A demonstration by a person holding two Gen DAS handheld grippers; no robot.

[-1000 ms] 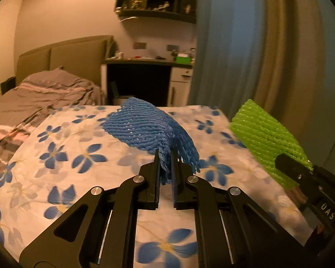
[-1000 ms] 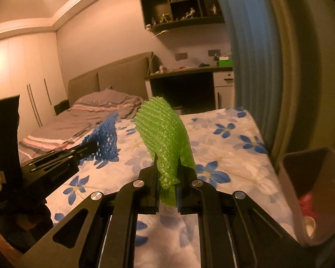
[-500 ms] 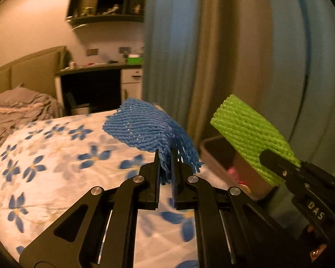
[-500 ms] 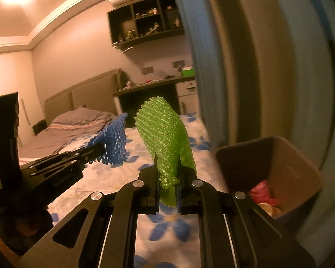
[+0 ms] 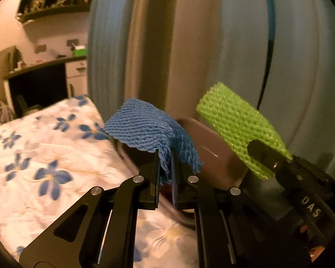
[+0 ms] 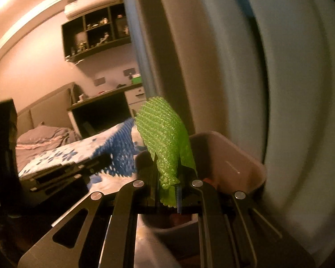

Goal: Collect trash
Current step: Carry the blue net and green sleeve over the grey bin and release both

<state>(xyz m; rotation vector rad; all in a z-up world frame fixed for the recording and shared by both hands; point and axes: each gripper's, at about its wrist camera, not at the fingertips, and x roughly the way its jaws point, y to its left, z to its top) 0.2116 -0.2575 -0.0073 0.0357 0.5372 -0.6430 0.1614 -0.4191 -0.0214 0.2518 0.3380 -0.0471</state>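
Note:
My left gripper [image 5: 166, 169] is shut on a blue foam net sleeve [image 5: 145, 129], which fans out above its tips. My right gripper [image 6: 167, 172] is shut on a green foam net sleeve [image 6: 165, 131] that stands upright between its tips. Both sleeves hang in front of a brown trash bin [image 5: 210, 147] [image 6: 230, 154] beside the bed, with red scraps showing inside it. In the left wrist view the right gripper [image 5: 266, 156] holds the green sleeve [image 5: 236, 120] at the right. In the right wrist view the left gripper [image 6: 96, 163] and the blue sleeve [image 6: 120, 147] show at the left.
A bed with a flowered blue and white cover [image 5: 37, 156] fills the left. Tall grey-blue and beige curtains [image 5: 189, 44] hang right behind the bin. A desk [image 6: 104, 102], wall shelves [image 6: 93, 33] and a headboard stand at the far wall.
Both grippers have swung right, away from over the bed toward the bin by the curtains, which now stands close in front of them. Each still grips its sleeve.

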